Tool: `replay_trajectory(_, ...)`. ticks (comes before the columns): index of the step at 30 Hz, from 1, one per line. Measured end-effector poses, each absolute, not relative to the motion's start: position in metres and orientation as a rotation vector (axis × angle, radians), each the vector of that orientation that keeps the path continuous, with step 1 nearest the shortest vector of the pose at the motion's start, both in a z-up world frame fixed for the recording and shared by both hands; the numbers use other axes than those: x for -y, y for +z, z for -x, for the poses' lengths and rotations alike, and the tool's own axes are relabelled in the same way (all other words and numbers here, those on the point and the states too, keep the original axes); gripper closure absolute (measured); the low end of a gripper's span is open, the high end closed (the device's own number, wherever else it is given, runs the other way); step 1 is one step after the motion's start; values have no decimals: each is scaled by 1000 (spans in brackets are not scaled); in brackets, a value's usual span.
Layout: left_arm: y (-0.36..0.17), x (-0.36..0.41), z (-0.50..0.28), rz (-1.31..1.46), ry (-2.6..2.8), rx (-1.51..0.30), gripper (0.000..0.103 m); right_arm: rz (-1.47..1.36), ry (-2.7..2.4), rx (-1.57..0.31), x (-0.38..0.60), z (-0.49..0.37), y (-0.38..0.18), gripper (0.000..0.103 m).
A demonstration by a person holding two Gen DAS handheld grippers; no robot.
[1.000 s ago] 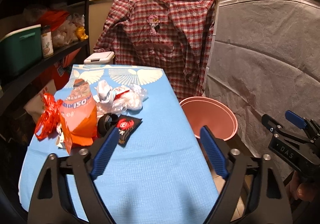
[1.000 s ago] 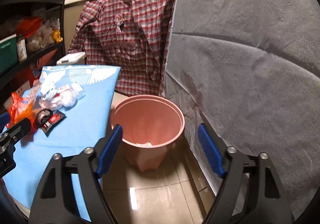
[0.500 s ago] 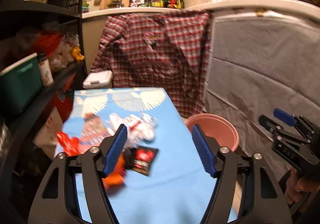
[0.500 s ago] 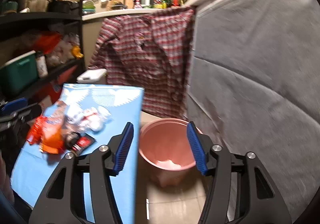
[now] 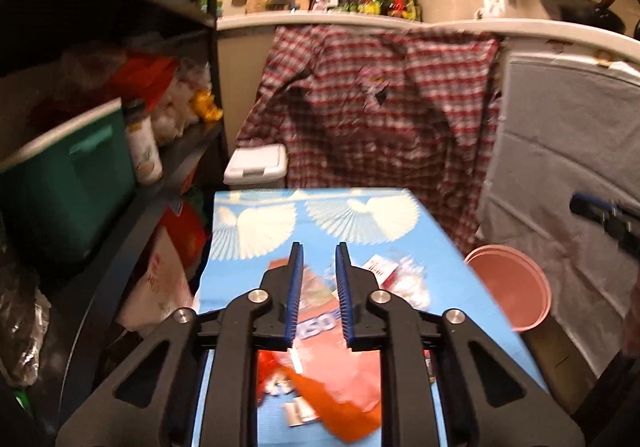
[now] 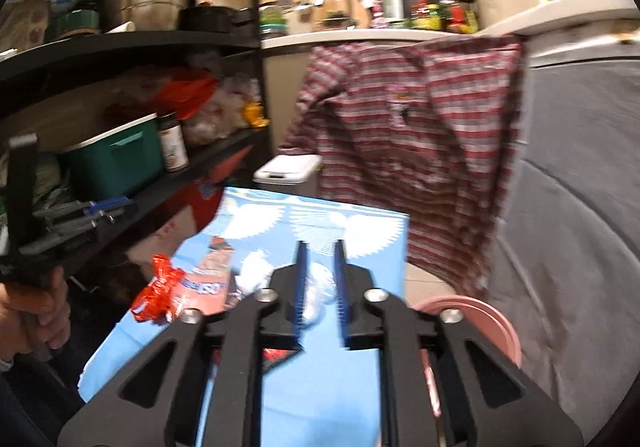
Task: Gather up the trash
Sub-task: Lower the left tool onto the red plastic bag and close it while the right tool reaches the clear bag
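Note:
Trash lies on the blue-clothed table [image 5: 248, 231]: an orange wrapper [image 5: 332, 379], crumpled white plastic [image 5: 400, 279] and a red crinkled wrapper [image 6: 156, 287]. A pink bin [image 5: 508, 287] stands on the floor at the table's right side. My left gripper [image 5: 319, 247] hangs above the orange wrapper, its jaws closing with nothing between them. My right gripper [image 6: 320, 247] is above the table's right part, over the white plastic [image 6: 256, 267], with its jaws drawn almost together and empty. The orange wrapper [image 6: 208, 283] lies to its left. The pink bin [image 6: 480, 311] sits low to its right.
A dark shelf rack with a green box [image 5: 68, 183] and a jar lines the left. A plaid shirt [image 5: 380, 119] hangs beyond the table, and a white lidded bin [image 5: 256, 163] stands below it. Grey fabric [image 6: 580, 207] covers the right side. A hand [image 6: 32, 311] holds the left gripper [image 6: 108, 207].
Both grippers went from wide open to narrow. Both rose, and the trash slid lower in the left view. The right view swung left from the bin to the table.

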State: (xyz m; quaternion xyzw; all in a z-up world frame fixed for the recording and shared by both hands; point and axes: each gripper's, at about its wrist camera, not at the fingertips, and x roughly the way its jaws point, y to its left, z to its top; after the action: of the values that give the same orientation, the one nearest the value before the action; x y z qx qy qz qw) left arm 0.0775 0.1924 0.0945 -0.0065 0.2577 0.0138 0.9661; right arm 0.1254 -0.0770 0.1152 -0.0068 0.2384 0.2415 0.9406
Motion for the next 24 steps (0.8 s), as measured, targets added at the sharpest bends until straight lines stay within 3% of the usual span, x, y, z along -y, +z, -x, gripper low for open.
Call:
replay_trajectory(14,8,-295,-116,200,154,-831,88,-55,535,-708,23,-214,-3,94)
replay_trajectory(17,-1,-303,-120,230,179,-859,87,-55,550,-766,12,-227,-22,89)
replay_trajectory(18,-2,-305,-122,242,176,-861,85,-45,553,-776,8,-229,-26,84)
replay_trajectory(22,-9,-307,-130,251,181,-876,67,-39,564,-814,1,-237,-38,64)
replay_trajectory(24,-13,-307,-133,251,182,-886,65,-39,558,-826,0,-243,-42,61)
